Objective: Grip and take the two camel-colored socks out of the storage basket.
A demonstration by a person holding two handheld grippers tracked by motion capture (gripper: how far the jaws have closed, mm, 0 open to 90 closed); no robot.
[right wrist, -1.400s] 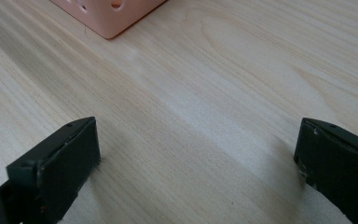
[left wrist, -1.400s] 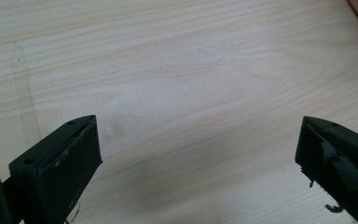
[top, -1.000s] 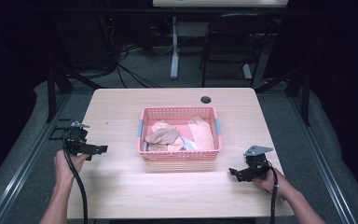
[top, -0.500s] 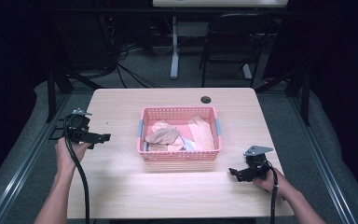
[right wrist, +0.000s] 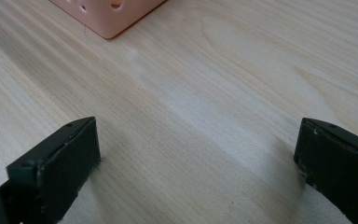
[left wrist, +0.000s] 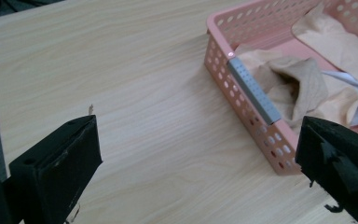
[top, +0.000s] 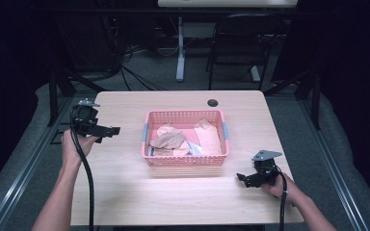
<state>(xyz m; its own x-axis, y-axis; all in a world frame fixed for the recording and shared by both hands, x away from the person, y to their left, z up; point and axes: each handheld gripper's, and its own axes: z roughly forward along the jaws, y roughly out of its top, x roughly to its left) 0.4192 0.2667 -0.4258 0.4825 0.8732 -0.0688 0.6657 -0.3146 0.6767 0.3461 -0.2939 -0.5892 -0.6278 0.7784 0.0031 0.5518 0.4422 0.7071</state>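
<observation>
One light wood bench [top: 125, 192] is carrying everything listed, its grain running in pale streaks in both gripper views.

One pink perforated basket [top: 185, 160] is sitting at the middle of the bench, rectangular, with a grey handle strip [left wrist: 254, 92] on each short wall. Inside it, several beige cloths [top: 169, 139] are lying crumpled, a paler peach piece is lying along the right side, and a bit of white fabric [top: 191, 147] is showing between them.

One small dark round mark [top: 213, 102] is lying on the bench behind the basket, near the far edge; it is too small to identify.

The high view is giving the whole layout, with a chair and cables on the floor beyond. The left gripper view is giving the basket's hole pattern, the grey strip and the cloth folds close up. The right gripper view is taking in just a pink corner of the basket at its top edge.

Two grippers are being held by hand. The left gripper [top: 112, 130] is hovering left of the basket, jaws spread wide, grasping nothing, pointing toward the basket's left wall. The right gripper [top: 241, 178] is sitting low over the bench, right of and nearer than the basket, jaws likewise spread wide and empty.
</observation>
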